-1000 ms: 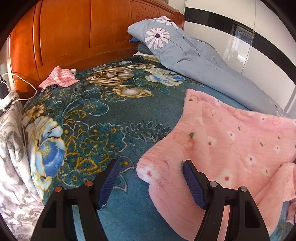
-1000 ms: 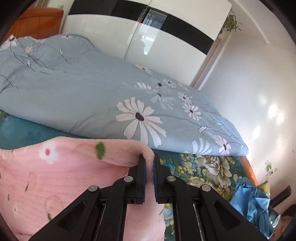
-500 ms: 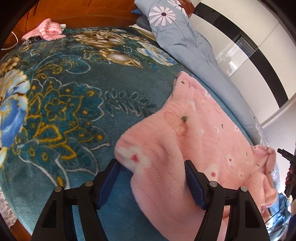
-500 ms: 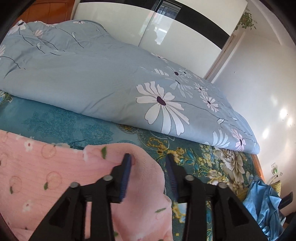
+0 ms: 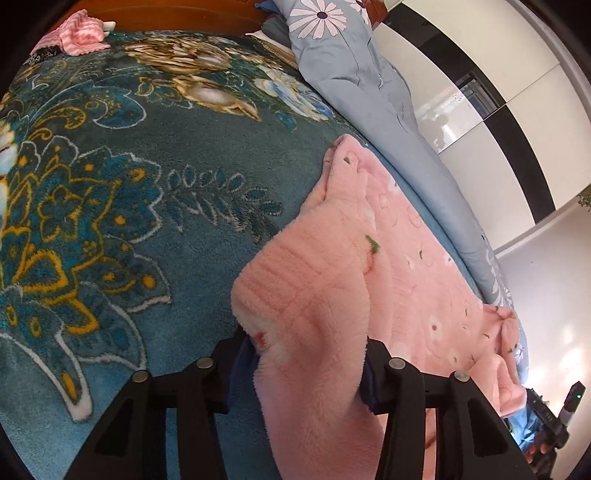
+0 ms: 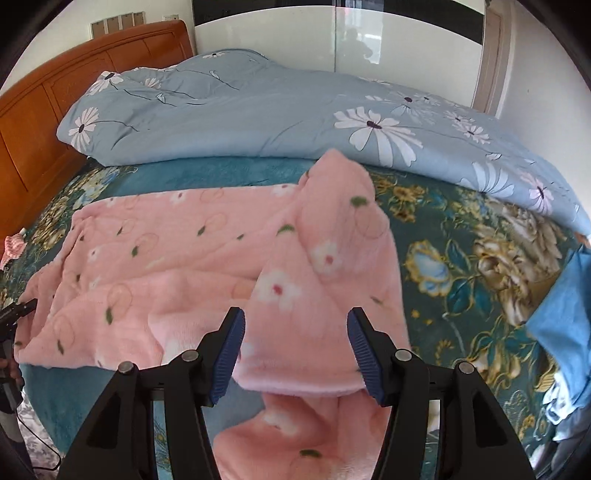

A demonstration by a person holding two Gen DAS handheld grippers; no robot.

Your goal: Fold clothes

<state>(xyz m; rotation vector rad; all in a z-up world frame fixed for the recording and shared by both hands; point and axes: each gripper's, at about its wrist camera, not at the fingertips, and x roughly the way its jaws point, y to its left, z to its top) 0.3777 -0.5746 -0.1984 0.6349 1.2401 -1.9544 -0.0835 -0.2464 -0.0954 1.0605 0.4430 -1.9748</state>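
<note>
A fluffy pink garment with a flower print point(image 6: 192, 258) lies spread on a teal floral bedspread point(image 5: 122, 206). It also shows in the left wrist view point(image 5: 406, 258). My left gripper point(image 5: 303, 369) is open, its jaws standing either side of a thick end of the garment that fills the gap. My right gripper point(image 6: 295, 354) is open, its blue pads point(image 6: 231, 350) wide apart, with a folded-over part of the garment lying between and under them.
A grey-blue daisy-print quilt point(image 6: 277, 110) lies along the far side of the bed. A wooden headboard point(image 6: 33, 122) stands at the left. A blue cloth pile point(image 6: 565, 325) lies at the right. A small pink striped cloth point(image 5: 79, 35) lies near the headboard.
My right gripper opened, let go of the garment's edge and pulled back. My left gripper moved forward, so the garment's end now fills its open jaws.
</note>
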